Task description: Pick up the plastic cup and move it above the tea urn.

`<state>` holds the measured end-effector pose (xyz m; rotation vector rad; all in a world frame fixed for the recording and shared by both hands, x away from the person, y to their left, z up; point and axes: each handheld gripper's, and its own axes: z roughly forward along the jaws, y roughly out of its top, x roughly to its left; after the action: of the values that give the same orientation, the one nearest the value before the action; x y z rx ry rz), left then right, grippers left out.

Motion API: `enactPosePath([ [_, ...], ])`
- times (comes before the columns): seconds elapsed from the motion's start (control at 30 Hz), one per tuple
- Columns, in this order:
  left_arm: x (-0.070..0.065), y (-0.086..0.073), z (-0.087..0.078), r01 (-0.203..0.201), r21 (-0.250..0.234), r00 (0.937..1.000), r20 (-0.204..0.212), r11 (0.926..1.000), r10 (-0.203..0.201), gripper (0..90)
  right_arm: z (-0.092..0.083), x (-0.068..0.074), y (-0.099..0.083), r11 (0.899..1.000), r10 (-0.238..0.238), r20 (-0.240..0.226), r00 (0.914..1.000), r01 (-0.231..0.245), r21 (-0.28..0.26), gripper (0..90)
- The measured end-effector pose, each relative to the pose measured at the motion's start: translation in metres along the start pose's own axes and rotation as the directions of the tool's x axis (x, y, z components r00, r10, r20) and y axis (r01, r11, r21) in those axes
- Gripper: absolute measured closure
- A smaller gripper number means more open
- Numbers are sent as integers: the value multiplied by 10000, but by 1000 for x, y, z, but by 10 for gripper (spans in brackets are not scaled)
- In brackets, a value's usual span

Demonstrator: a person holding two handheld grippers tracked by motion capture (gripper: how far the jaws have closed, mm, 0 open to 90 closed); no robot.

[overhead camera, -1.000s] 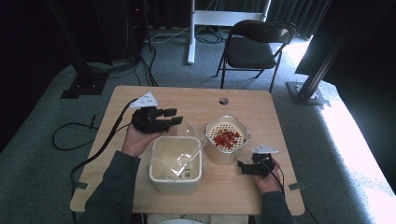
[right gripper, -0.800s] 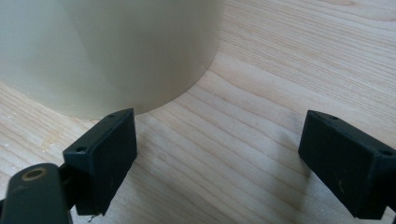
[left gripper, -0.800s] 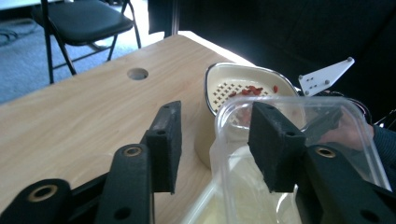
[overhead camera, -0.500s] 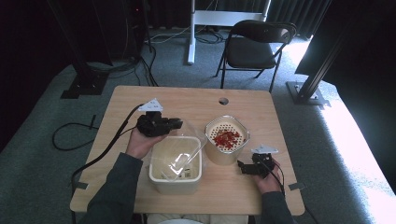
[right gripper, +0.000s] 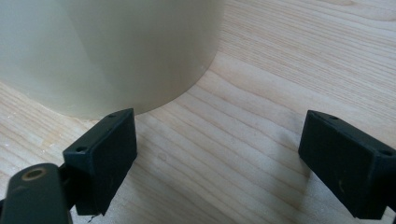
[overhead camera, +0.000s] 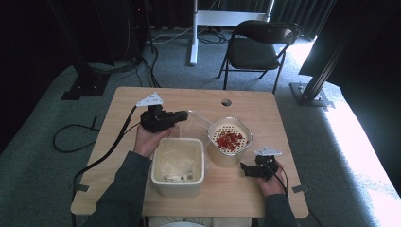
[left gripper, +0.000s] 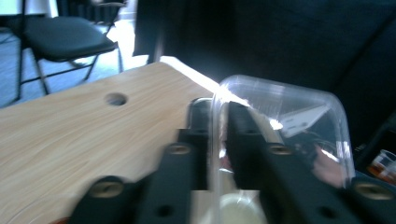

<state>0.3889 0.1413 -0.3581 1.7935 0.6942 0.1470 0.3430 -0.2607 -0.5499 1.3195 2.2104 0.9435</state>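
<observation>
While we look down from the high view, we count two tubs on the wooden table (overhead camera: 142,99): an empty cream tub (overhead camera: 178,165) near us and a second tub (overhead camera: 230,142) holding a perforated insert with red bits (overhead camera: 230,140). Our left gripper (overhead camera: 182,115) is clamped on one clear lid (overhead camera: 198,119), which hangs just beyond the empty tub; our right gripper (overhead camera: 245,168) rests on the table beside the second tub. From the left gripper view, the jaws pinch the lid's (left gripper: 280,121) thin edge, so we judge it best to keep the grip firm and the lid level while lowering it squarely over a tub. From the right gripper view, the jaws stand well apart, holding nothing, with one tub wall (right gripper: 116,46) just ahead.
</observation>
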Motion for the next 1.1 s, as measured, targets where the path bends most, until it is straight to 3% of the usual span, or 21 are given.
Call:
enactPosePath([
  [0.17, -3, 3, -5, -272, -214, 9996, 4, 9994, 272, 626, 0, 0, 0, 10000, -2, -1, 10000, 2, 1, 109],
  [0.33, -5, 2, -8, -593, 45, 9982, 17, 9982, 592, 590, 0, 0, 0, 10000, 1, -2, 10000, -1, 1, 110],
  [0.43, -6, -2, -5, -794, 551, 9961, -340, 9953, 814, 597, 0, 0, 0, 10000, -3, -2, 10000, 3, 7, 110],
  [0.5, -5, -4, -2, -859, 738, 9946, -523, 9936, 899, 639, 0, 0, 0, 10000, 2, -1, 10000, -2, -5, 109],
  [0.57, -6, -5, 0, -832, 765, 9932, -752, 9936, 890, 737, 0, 0, 0, 10000, 2, -1, 10000, -2, -7, 110],
  [0.73, -8, -2, -8, -741, 180, 9865, -1449, 9971, 760, 843, 0, 0, 0, 10000, 1, -1, 10000, -1, -3, 110],
  [0.97, -7, -8, -41, -742, -792, 9756, -2121, 9941, 560, 858, 0, 0, 0, 10000, -2, 0, 10000, 2, -1, 110],
  [1.1, -7, -14, -52, -892, -934, 9789, -1918, 9916, 700, 716, 0, 0, 0, 10000, 0, -1, 10000, 0, 1, 110],
])
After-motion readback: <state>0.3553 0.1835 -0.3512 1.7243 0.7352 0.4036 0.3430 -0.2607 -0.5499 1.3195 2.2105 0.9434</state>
